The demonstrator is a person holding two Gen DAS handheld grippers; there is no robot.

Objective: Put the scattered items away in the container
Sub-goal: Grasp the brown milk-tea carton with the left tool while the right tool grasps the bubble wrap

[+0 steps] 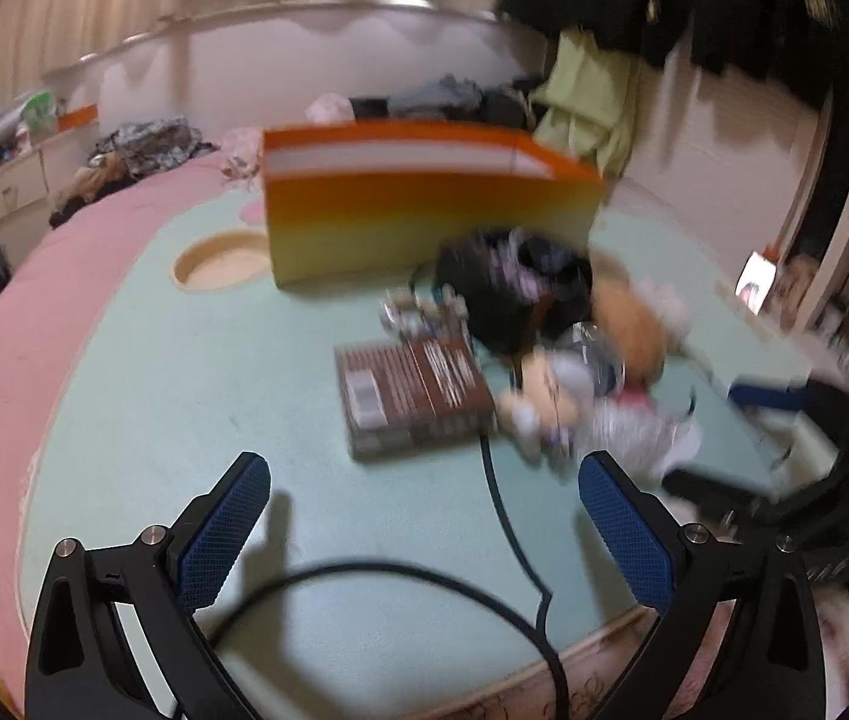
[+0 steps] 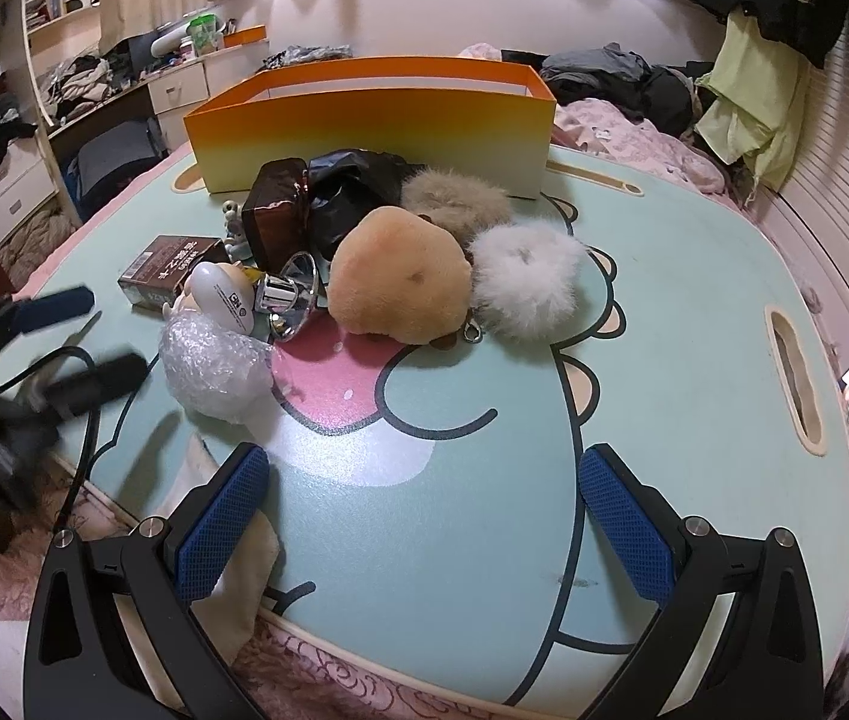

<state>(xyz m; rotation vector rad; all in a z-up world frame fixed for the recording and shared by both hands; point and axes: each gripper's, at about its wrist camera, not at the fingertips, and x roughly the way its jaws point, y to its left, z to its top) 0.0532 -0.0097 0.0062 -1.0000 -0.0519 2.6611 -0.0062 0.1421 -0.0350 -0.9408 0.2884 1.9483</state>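
Tidying looks barely begun to us: both the left tongs (image 1: 424, 531) and the right tongs (image 2: 424, 525) gape wide and hold nothing, and from the right wrist view we see nothing inside the tall orange-and-yellow cardboard box (image 2: 376, 126), though most of its inside is hidden. Ahead of our right tongs, on the pale green cartoon-printed counter (image 2: 664, 312), the heap lies against the box's near wall: a tan plush toy (image 2: 400, 282), a white fur pom-pom (image 2: 526, 288), a beige fur pom-pom (image 2: 454, 201), a crumpled black bag (image 2: 352, 192), a brown printed carton (image 2: 169, 267) and a clear bubble-wrap bundle (image 2: 214, 366).
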